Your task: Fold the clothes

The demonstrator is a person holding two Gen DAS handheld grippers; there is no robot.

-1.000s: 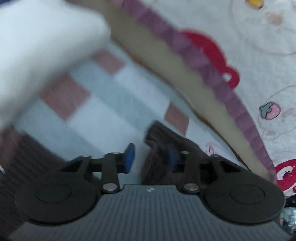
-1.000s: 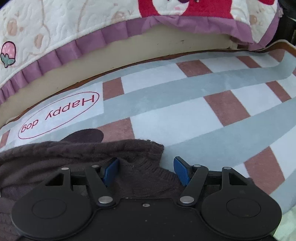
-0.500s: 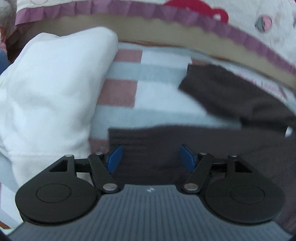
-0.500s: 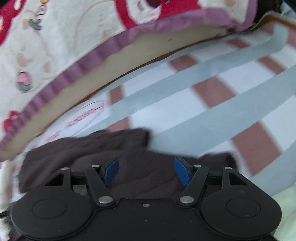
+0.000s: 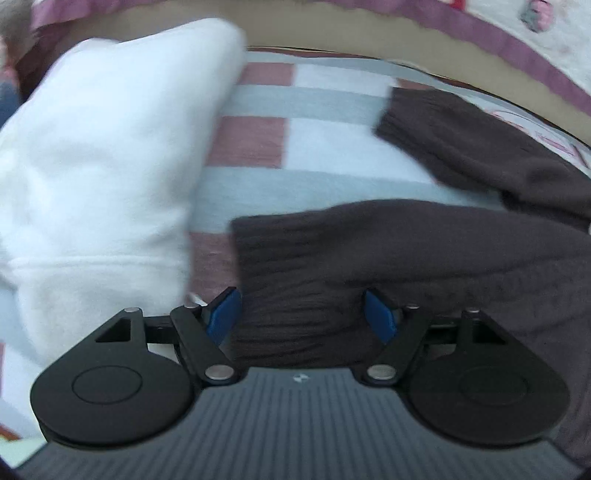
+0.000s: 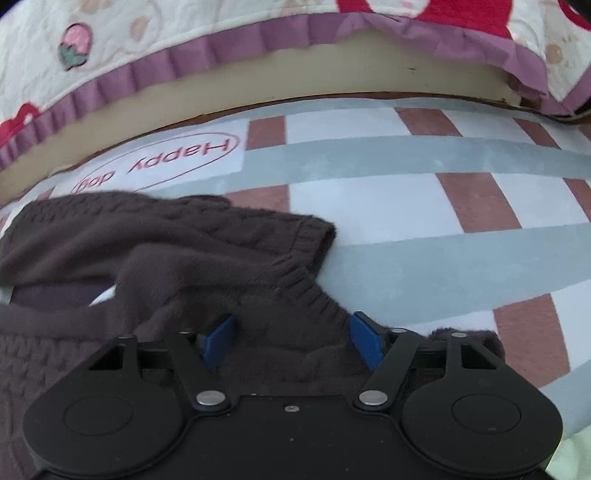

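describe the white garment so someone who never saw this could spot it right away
Start at the checked mat of grey, white and dusty-pink squares that runs along the purple-frilled quilt. On the mat's left side in the left wrist view lies a bulky white fleece garment, bunched up. It is the only pale piece; its neighbour is a dark brown knit sweater spread flat beside it.

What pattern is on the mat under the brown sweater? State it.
Grey-blue, white and reddish-brown checks on the mat; clearest in the right wrist view.
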